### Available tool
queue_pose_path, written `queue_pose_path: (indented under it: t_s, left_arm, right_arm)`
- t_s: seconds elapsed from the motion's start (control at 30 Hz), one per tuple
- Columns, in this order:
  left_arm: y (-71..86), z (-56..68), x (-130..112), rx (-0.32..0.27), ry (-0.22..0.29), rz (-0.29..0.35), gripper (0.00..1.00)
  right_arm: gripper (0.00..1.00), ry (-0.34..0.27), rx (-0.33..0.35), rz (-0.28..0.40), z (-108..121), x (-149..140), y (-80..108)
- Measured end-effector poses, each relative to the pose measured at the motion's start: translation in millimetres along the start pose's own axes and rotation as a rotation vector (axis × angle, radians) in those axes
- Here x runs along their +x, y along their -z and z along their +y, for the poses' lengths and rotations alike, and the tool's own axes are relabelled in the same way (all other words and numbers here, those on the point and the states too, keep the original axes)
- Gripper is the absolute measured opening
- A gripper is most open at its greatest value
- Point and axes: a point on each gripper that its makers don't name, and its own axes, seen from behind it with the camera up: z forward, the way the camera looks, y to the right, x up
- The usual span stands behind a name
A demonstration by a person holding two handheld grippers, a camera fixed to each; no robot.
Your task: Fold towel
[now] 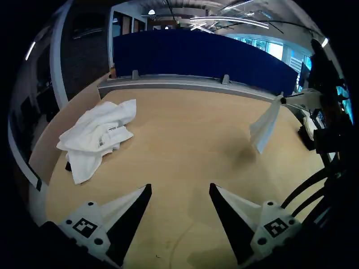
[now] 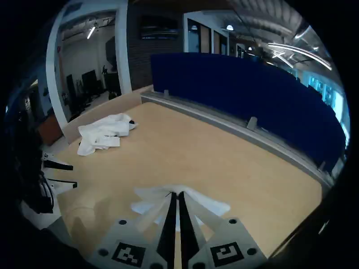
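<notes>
Right hand-held gripper (image 2: 176,195) pinches towel (image 1: 264,127) hanging lengthwise downward (left hand-held gripper (image 1: 180,185) spread).

Tabletop (image 1: 188,134), pale wood grain, smooth, faint sheen; heaped towel (image 1: 96,136) and hanging towel (image 1: 264,127), soft matt cloth; partition (image 1: 197,56), matt fabric; left gripper fingers (image 1: 130,210), matt plastic

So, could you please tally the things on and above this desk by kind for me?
Towels: 2, a crumpled towel lying on the desk and a hanging towel pinched by the right gripper.
Grippers: 2, the right gripper and the open left gripper.
Desk: 1.
Blue partition: 1.
Total: 6.
</notes>
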Motion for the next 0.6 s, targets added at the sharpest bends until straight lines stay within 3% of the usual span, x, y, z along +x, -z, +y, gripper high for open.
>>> queue_pose_path:
  t_s: [0.37,0.6]
  left_arm:
    - [7.9,3.0,2.8,-0.006,-0.009,0.009,0.95]
    - [9.1,6.0,5.4,-0.010,-0.012,0.012,0.96]
  right_arm:
    - [0.04,-0.009,-0.016,0.020,5.3,5.3,13.8]
    - [0.04,-0.018,-0.041,0.020,26.4,3.2,29.9]
